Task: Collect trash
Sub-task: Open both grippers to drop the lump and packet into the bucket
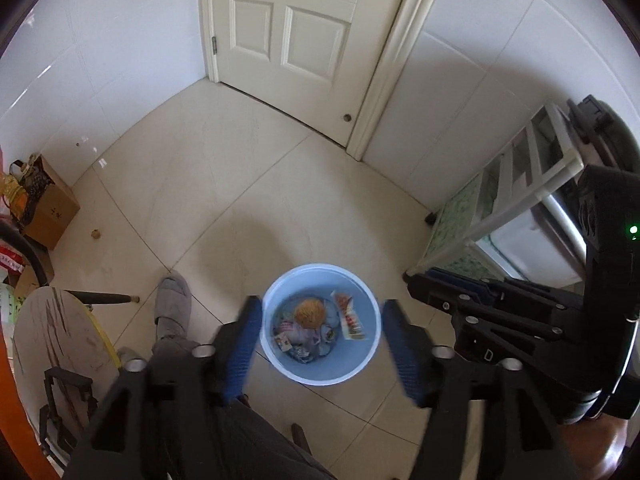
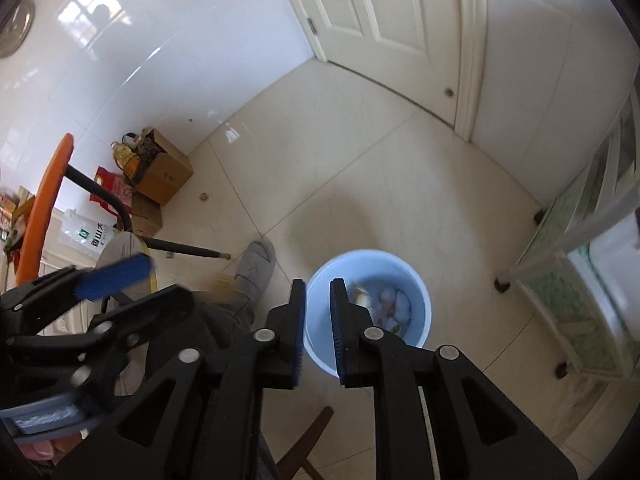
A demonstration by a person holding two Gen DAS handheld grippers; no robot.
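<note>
A light blue bin (image 1: 276,364) stands on the tiled floor below both grippers, also in the right wrist view (image 2: 420,280). It holds trash: an orange crumpled ball (image 1: 309,312), a red and white wrapper (image 1: 350,316) and several paper scraps. My left gripper (image 1: 320,312) is open wide and empty, held above the bin with its jaws either side of the rim. My right gripper (image 2: 318,292) is nearly closed with a narrow gap and holds nothing, above the bin's left edge. It also shows at the right of the left wrist view (image 1: 460,292).
A slippered foot (image 1: 172,300) stands left of the bin. A round table (image 1: 60,340) and a chair leg are at the left, cardboard boxes (image 2: 164,172) and bags by the wall. A white shelf rack (image 1: 520,200) stands at the right. A closed door (image 1: 292,32) is ahead.
</note>
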